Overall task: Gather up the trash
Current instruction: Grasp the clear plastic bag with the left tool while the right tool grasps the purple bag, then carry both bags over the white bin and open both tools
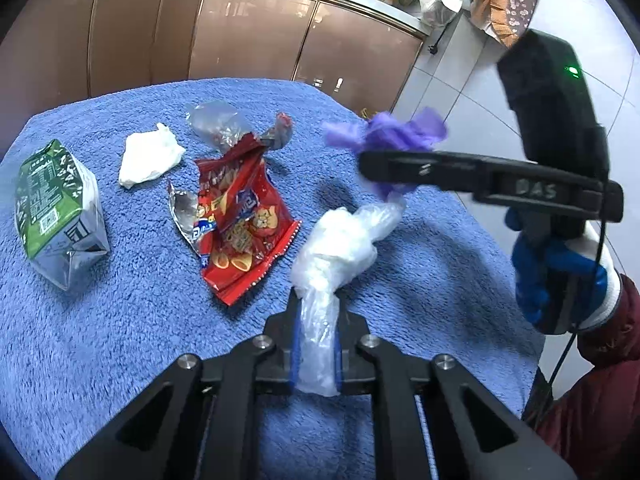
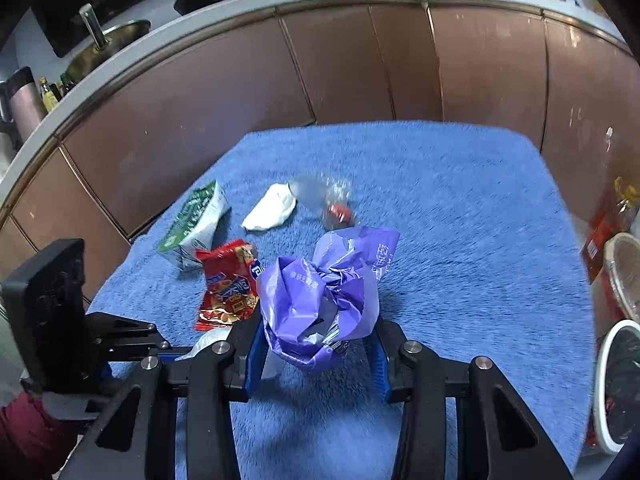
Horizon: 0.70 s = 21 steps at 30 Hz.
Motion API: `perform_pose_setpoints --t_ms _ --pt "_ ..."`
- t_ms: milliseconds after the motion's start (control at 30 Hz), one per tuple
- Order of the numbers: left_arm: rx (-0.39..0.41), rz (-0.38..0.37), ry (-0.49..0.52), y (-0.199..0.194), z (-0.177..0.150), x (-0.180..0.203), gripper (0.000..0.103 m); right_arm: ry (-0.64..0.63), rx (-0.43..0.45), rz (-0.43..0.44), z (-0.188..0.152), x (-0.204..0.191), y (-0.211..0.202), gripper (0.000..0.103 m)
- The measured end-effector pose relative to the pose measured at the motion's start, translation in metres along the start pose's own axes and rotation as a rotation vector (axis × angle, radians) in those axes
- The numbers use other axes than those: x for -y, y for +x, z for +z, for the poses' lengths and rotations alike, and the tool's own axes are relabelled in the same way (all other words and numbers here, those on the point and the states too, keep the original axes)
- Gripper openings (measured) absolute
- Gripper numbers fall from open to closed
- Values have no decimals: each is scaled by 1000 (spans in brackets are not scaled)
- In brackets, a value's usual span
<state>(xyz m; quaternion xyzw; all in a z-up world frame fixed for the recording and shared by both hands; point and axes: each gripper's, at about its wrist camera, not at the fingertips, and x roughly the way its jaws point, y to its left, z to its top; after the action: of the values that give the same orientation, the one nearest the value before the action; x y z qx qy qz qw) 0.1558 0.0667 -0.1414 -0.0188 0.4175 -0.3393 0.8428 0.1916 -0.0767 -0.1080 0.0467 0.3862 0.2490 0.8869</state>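
My left gripper (image 1: 318, 300) is shut on a knotted clear plastic bag (image 1: 340, 244) and holds it above the blue towel (image 1: 120, 320). My right gripper (image 2: 318, 332) is shut on a crumpled purple plastic bag (image 2: 320, 292); this bag also shows in the left wrist view (image 1: 396, 132) to the right of the table's middle. On the towel lie a red snack wrapper (image 1: 240, 224), a white crumpled tissue (image 1: 148, 156), a green and white carton (image 1: 52, 208) and a clear crumpled wrapper with a red piece (image 1: 228, 124).
Brown cabinet doors (image 2: 340, 72) under a white counter stand behind the table. A sink (image 2: 108, 44) is at the far left. A round bin with a white rim (image 2: 620, 384) and a basket (image 2: 624, 272) stand on the floor to the right.
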Motion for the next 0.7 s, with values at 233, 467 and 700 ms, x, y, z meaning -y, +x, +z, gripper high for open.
perform_pose_setpoints --t_ms 233,467,700 --pt "32 29 -6 -20 -9 27 10 3 68 -32 -9 6 -48 40" --pt "85 94 10 -51 -4 49 9 19 146 -58 -23 11 -94 40" --pt "173 169 -2 -87 18 60 9 53 253 -102 -32 27 -146 40"
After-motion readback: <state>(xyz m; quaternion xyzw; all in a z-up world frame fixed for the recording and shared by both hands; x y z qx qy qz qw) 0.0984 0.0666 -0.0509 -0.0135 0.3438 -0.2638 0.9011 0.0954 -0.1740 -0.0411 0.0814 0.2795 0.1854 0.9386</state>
